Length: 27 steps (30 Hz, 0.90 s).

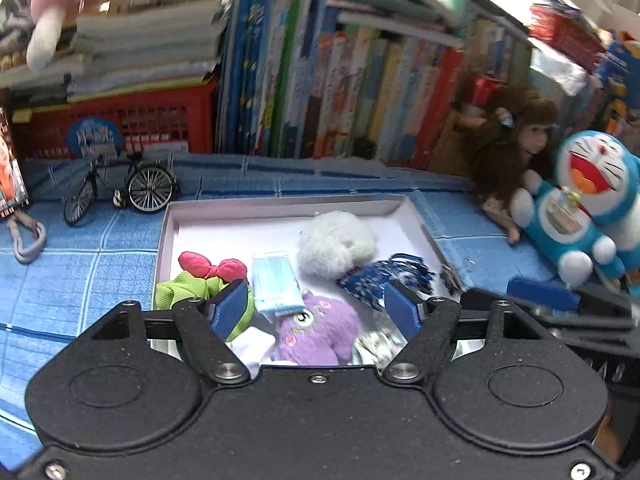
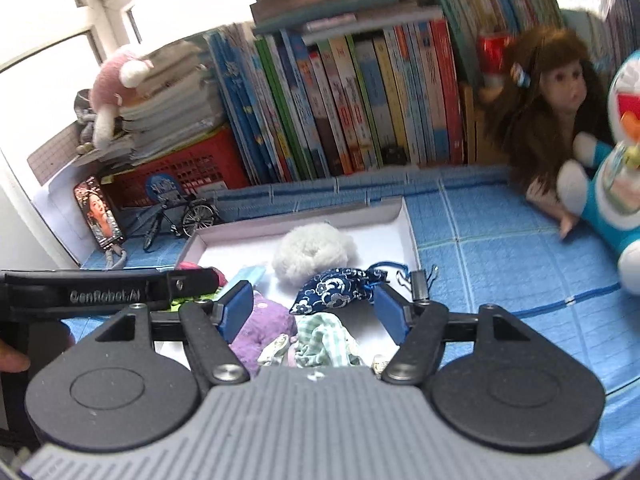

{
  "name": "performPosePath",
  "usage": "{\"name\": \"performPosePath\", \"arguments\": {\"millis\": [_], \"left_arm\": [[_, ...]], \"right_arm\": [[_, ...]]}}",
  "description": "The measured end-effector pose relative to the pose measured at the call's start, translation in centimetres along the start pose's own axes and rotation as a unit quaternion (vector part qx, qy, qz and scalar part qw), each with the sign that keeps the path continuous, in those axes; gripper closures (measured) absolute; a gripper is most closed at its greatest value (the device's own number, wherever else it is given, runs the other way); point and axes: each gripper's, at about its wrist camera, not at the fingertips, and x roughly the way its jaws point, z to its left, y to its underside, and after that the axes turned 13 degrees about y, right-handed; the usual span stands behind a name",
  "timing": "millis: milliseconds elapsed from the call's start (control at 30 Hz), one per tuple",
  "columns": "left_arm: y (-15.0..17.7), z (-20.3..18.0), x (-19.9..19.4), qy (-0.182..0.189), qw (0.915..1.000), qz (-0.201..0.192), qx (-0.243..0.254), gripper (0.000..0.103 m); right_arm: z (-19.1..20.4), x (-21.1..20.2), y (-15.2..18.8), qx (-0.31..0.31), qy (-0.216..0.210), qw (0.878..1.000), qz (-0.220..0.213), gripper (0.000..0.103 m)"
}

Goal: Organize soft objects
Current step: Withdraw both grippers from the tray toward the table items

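Observation:
A shallow white box [image 1: 286, 203] [image 2: 392, 212] lies on the blue mat and holds several soft things: a white fluffy ball [image 1: 336, 242] [image 2: 312, 254], a blue face mask [image 1: 276, 280], a purple plush [image 1: 320, 334] [image 2: 262, 326], a dark blue patterned pouch [image 1: 370, 282] [image 2: 334, 294], a green cloth [image 1: 184, 290] with a red bow [image 1: 212, 266], and a green checked cloth [image 2: 324, 340]. My left gripper [image 1: 316, 310] hangs above the box, open, nothing between its blue pads. My right gripper [image 2: 314, 312] is also open and empty above the box.
A doll with brown hair [image 1: 508, 152] [image 2: 556, 96] and a blue cat plush [image 1: 588, 200] [image 2: 616, 184] sit at the right. Upright books [image 1: 360, 92] line the back. A red basket [image 1: 120, 124], a toy bicycle [image 1: 120, 192], a phone [image 2: 100, 212] and a pink plush [image 2: 112, 88] are at the left.

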Motion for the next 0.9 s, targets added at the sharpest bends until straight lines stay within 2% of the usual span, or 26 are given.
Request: {"name": "performPosePath", "arguments": {"millis": [367,600,767,900], "left_arm": [[5.5,-3.9,-7.3,0.032,0.9968,-0.059,0.044,0.023],[8.7,-5.0,-9.5,0.061,0.994,-0.079,0.046,0.023],[10.9,-6.0,-10.8,0.065,0.9901,-0.106,0.065,0.022],[12.5,-7.2,-10.8,0.061,0.9881,-0.118,0.079,0.022]], "right_arm": [[0.1,-7.8,2.3,-0.041,0.005,0.996,-0.082,0.017],[-0.2,-11.2,4.6,-0.064,0.021,0.989,-0.13,0.016],[-0.7,-13.0,6.6,-0.078,0.03,0.984,-0.157,0.014],[-1.1,-13.4,8.2,-0.078,0.034,0.983,-0.162,0.013]]}}
